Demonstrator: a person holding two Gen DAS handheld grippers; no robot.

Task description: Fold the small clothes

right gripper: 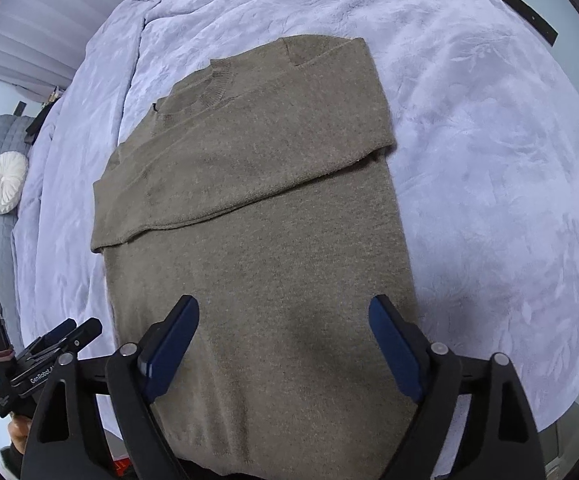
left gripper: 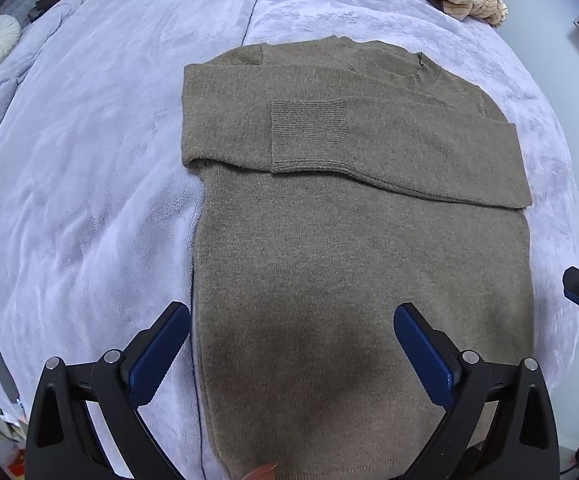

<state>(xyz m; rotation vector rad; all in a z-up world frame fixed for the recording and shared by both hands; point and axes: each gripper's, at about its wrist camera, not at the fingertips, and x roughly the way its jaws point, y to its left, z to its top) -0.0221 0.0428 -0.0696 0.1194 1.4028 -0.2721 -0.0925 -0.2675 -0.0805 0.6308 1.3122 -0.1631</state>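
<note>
- Left tongs (left gripper: 291,332) hang spread wide over the sweater's (left gripper: 353,240) hem, pinching nothing.
- Sweater lies flat on the lavender bed (left gripper: 89,160), sleeves folded across its chest.
- Right tongs (right gripper: 283,326) likewise spread, empty, above the sweater's lower half.

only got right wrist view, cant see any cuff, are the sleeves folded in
Observer: Yes. The left wrist view shows a ribbed cuff lying flat across the chest of the sweater.
Operator: and the left tool, i only see it side on
Observer: The left tool is open near the hem, straddling the sweater's edge on the person's left. One finger is over the blanket, the other over the knit.
</note>
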